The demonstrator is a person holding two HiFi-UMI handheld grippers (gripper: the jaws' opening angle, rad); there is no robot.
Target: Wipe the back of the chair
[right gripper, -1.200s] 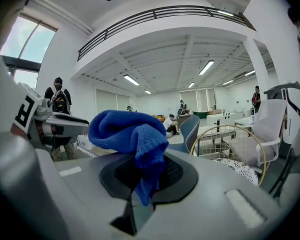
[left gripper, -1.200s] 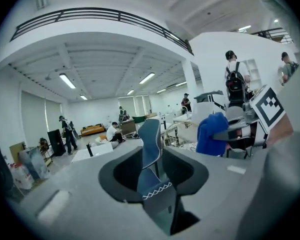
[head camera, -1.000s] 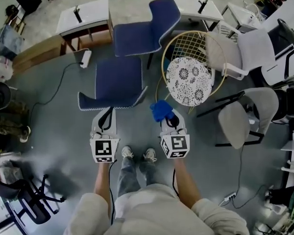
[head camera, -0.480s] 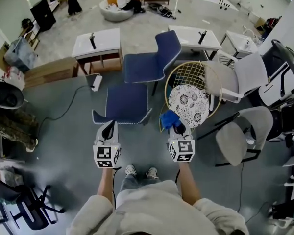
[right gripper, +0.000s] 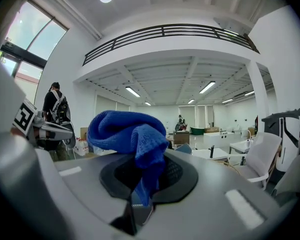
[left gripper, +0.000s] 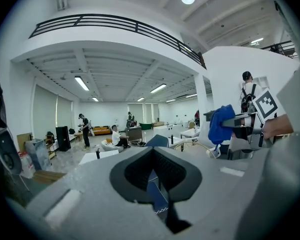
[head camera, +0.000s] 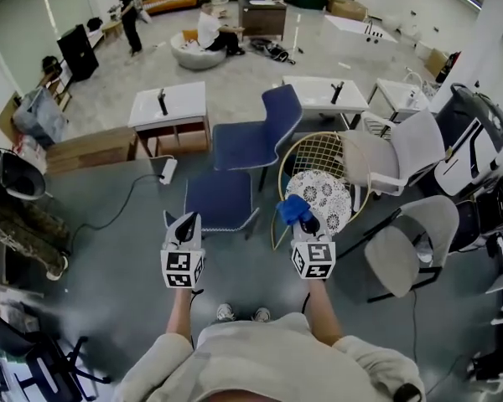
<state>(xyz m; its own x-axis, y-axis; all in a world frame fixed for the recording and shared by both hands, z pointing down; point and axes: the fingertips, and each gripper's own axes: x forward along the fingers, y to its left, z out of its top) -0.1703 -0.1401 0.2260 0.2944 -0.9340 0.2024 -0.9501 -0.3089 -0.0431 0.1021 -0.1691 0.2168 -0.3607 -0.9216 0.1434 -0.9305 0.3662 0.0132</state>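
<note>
Grey hall floor (head camera: pixel 109 233) spreading below, I am pinching the soft, limp blue cloth (right gripper: pixel 132 134) by one fold in the right gripper (head camera: pixel 305 222), left gripper (head camera: pixel 185 228) closed empty, blue chair (head camera: pixel 220 198) standing ahead of and below both jaws.

The left gripper (head camera: pixel 185 220) and the right gripper (head camera: pixel 303 223) hang side by side above the floor (head camera: pixel 109 249). A cloth (head camera: pixel 292 210) sits between the right gripper's jaws. Just ahead of the left gripper stands the nearest chair (head camera: pixel 220 199), with a second chair (head camera: pixel 256 136) behind it. The wire chair (head camera: pixel 318 153) stands to their right, ahead of the right gripper. Behind the chairs stand the left worktop (head camera: pixel 169 105) and the right worktop (head camera: pixel 323 93).
</note>
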